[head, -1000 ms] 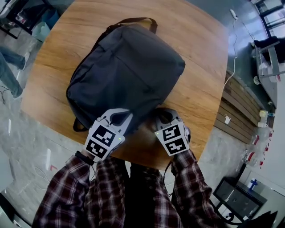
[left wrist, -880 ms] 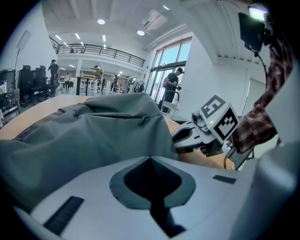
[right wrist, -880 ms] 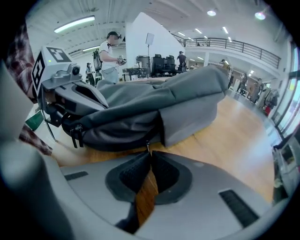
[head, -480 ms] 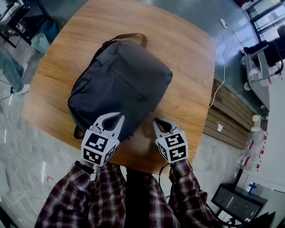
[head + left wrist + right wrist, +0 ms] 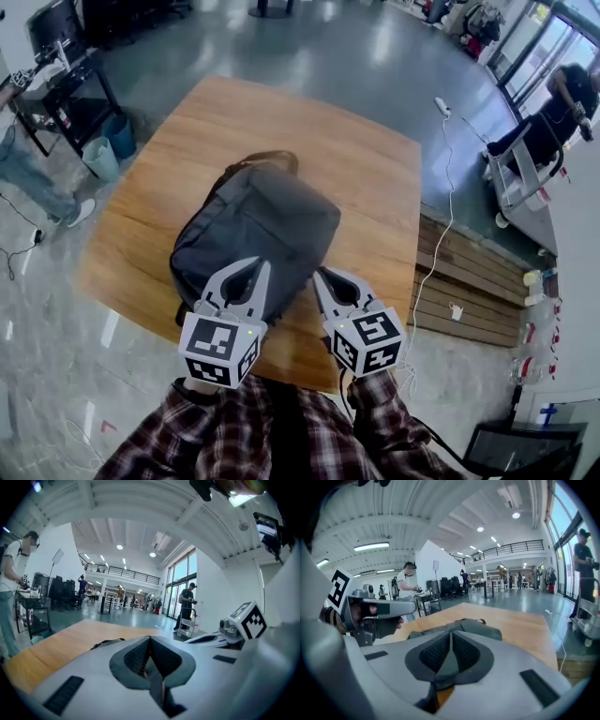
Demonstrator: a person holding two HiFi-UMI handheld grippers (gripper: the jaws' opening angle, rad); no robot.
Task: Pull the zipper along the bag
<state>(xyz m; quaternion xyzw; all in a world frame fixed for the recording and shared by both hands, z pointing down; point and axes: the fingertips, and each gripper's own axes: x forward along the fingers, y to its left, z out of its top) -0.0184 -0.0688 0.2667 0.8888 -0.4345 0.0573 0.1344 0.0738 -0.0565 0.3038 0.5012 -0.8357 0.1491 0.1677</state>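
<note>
- The bag (image 5: 258, 225) is soft dark grey fabric with rounded corners and a brown top handle (image 5: 267, 157). It lies flat on the wooden surface (image 5: 375, 187), just ahead of both jaw tips. Its inside does not show.
- The left hand-held gripper (image 5: 248, 265) is smooth white plastic with ribbed dark pads (image 5: 135, 656). Its jaws are pressed together on nothing.
- The right hand-held gripper (image 5: 323, 275) is likewise closed and empty, beside the bag's near corner.

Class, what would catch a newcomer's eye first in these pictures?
A dark grey backpack lies in the middle of a wooden table. At its near end the left claw and right claw hover, shut and empty, their black-and-white marker cubes facing the head camera.
</note>
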